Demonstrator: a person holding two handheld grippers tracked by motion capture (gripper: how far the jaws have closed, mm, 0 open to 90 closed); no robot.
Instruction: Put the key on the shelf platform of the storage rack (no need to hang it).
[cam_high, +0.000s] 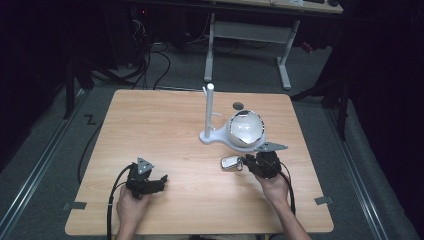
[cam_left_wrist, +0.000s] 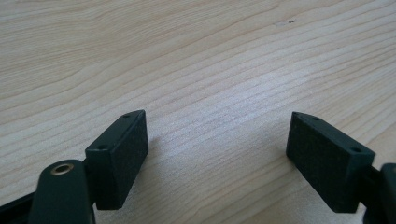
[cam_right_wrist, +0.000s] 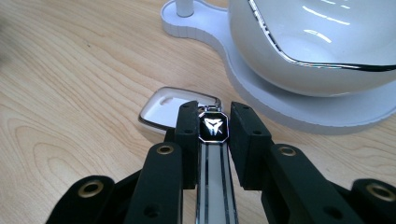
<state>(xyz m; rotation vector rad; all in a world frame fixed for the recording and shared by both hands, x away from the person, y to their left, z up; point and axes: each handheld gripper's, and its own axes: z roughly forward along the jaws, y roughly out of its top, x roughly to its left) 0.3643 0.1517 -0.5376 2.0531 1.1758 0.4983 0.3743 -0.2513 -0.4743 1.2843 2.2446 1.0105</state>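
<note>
Inspection of the light wooden table (cam_high: 175, 135) found both tongs low over its near half. Right tongs (cam_right_wrist: 214, 128) were closed on a white and chrome car key fob bearing a black octagonal badge (cam_right_wrist: 213, 127); the pads pressed on either side of the badge end. A white rounded tag with a chrome rim (cam_right_wrist: 168, 109) hung from the fob's ring just ahead of the jaws, and whether it touched the table surface could not be told. In the high view, the same fob and tag (cam_high: 230, 162) sat just to the left of the right tongs (cam_high: 246, 163), which the person's right hand (cam_high: 274, 187) carried.

Beyond the fob stood a glossy white bowl with a thin silver rim (cam_right_wrist: 327, 42), resting on the round end of a flat white stand base (cam_right_wrist: 261, 93). A white upright post (cam_high: 209, 110) rose from the base's other end. Fob and base were near each other but apart.

Left tongs (cam_left_wrist: 217, 140) stood wide apart with nothing between the pads, bare wood under them. In the high view they (cam_high: 159, 181) lay near the table's front left, well apart from the fob.
</note>
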